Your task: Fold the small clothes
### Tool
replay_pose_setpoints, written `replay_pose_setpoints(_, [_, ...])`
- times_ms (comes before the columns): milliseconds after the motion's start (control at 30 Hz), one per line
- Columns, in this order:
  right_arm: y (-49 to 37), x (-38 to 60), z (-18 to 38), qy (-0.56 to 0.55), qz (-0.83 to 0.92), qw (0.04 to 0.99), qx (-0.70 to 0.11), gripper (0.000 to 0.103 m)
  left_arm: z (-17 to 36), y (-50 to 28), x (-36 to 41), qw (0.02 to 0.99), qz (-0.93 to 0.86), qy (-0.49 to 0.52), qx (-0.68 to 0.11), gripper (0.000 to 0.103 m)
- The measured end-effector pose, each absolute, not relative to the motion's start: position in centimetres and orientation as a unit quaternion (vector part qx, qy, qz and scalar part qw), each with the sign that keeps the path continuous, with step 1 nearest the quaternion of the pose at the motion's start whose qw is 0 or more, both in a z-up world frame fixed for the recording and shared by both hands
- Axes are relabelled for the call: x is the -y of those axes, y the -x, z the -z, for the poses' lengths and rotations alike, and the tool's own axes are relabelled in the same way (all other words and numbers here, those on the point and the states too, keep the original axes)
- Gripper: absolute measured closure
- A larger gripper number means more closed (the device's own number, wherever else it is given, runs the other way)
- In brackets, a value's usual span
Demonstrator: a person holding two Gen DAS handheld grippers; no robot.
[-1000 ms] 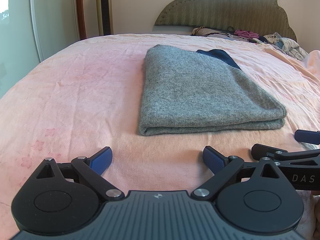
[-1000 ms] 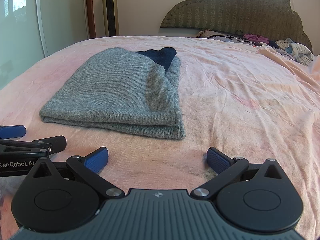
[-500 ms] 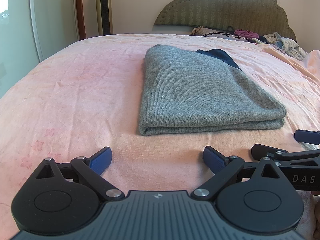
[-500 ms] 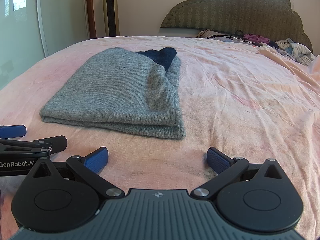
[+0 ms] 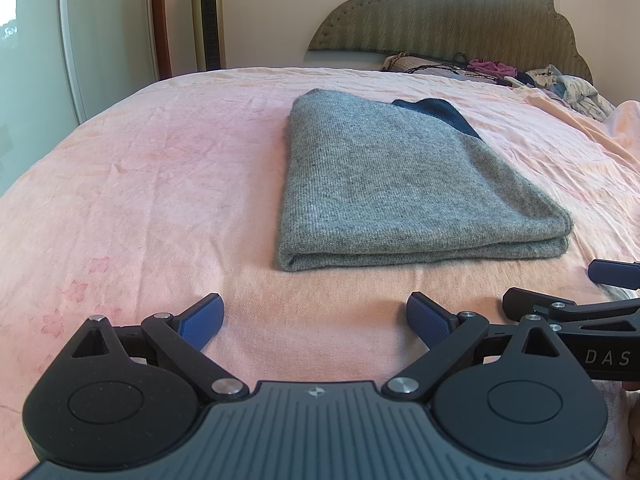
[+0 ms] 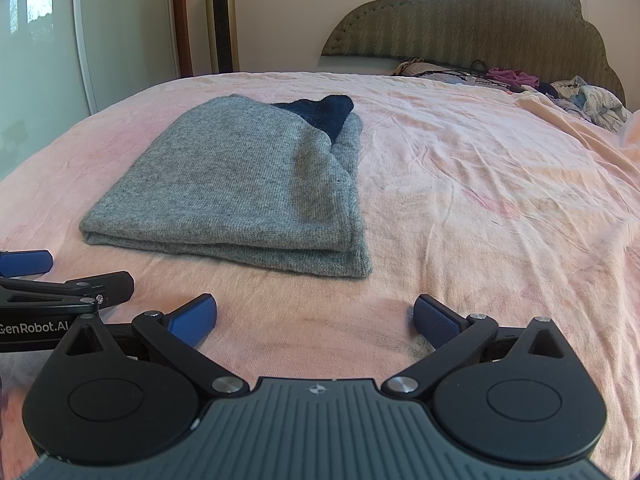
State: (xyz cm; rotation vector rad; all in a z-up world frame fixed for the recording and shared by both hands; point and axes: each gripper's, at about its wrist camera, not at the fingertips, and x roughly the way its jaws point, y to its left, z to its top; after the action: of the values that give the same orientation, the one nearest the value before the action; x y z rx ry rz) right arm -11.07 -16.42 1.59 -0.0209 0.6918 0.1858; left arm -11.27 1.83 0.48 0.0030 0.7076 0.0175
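A grey knitted garment (image 5: 400,184) lies folded into a neat rectangle on the pink bed sheet (image 5: 160,200), with a dark navy part (image 5: 440,114) showing at its far end. In the right wrist view the same grey garment (image 6: 240,184) sits ahead and to the left. My left gripper (image 5: 316,318) is open and empty, a short way in front of the garment's near fold. My right gripper (image 6: 316,318) is open too, holding nothing, near the garment's right corner. Each gripper shows at the edge of the other's view.
A padded headboard (image 5: 460,16) stands at the far end of the bed. A heap of loose clothes (image 5: 560,84) lies beneath it at the right. A tall tower fan (image 5: 206,16) and a glass door (image 5: 32,40) stand at the far left.
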Motion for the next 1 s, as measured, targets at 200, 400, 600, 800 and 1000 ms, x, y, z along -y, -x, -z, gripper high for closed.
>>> replay_pose_setpoints(200, [11.06,16.43,-1.59,0.01,-0.091,0.937,-0.339,0.0,-0.48,11.25,-1.82,0.938,-0.008,-0.001,-0.347,0.004])
replay_pose_setpoints(400, [11.06,16.42,-1.59,0.01,-0.091,0.937,-0.338,0.0,-0.49,11.21,-1.83,0.938,-0.008,-0.001,-0.347,0.004])
replay_pose_setpoints(600, [11.07,16.42,-1.59,0.01,-0.091,0.937,-0.338,0.0,-0.52,11.19,-1.82,0.938,-0.008,-0.001,-0.347,0.004])
replay_pose_setpoints(800, [11.04,16.49,-1.64,0.007,-0.092,0.936,-0.339,0.0,-0.38,10.97,-1.89,0.936,-0.008,0.0,-0.351,0.001])
replay_pose_setpoints(1000, [11.04,16.51,-1.69,0.007,-0.092,0.936,-0.339,0.0,-0.31,10.77,-1.68,0.935,-0.013,-0.003,-0.355,0.0])
